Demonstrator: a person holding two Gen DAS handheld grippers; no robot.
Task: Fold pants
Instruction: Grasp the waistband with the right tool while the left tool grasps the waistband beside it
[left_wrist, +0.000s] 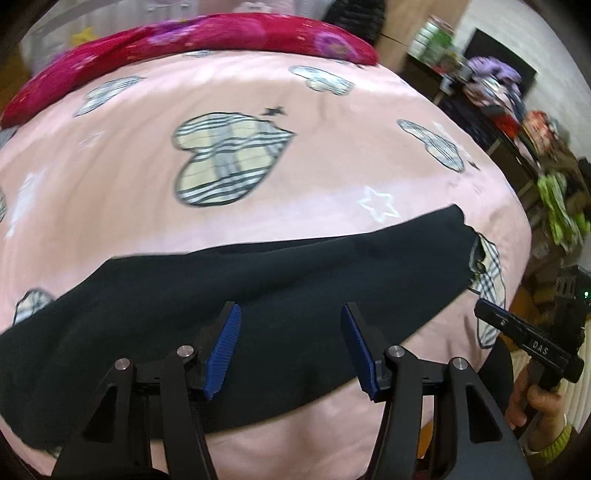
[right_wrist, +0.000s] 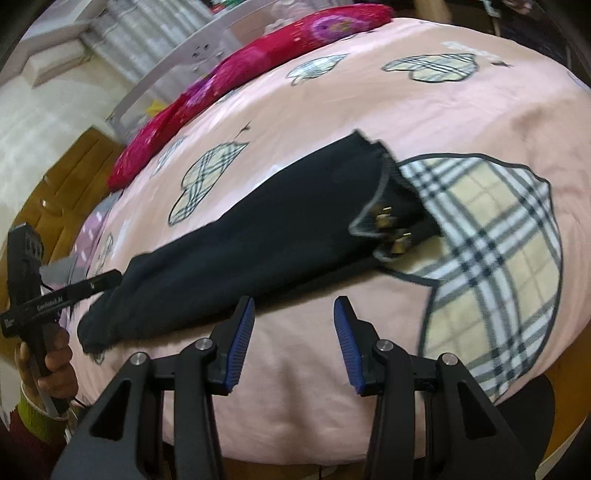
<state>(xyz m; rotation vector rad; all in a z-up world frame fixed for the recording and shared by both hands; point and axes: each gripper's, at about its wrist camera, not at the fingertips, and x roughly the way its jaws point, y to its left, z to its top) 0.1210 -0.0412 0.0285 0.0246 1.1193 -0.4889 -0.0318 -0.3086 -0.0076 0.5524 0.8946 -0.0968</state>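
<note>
Black pants lie as one long strip, legs together, across the near part of a pink bed cover. In the right wrist view the pants run from a hem at lower left to the waistband with brass buttons at right. My left gripper is open and empty, held over the middle of the pants. My right gripper is open and empty, just in front of the pants' near edge. Each gripper also shows in the other's view: the right one, the left one.
A red flowered pillow lies along the bed's far edge. A dark cabinet with piled clothes stands to the right of the bed. A wooden floor and white wall lie off the left side. The cover has plaid heart prints.
</note>
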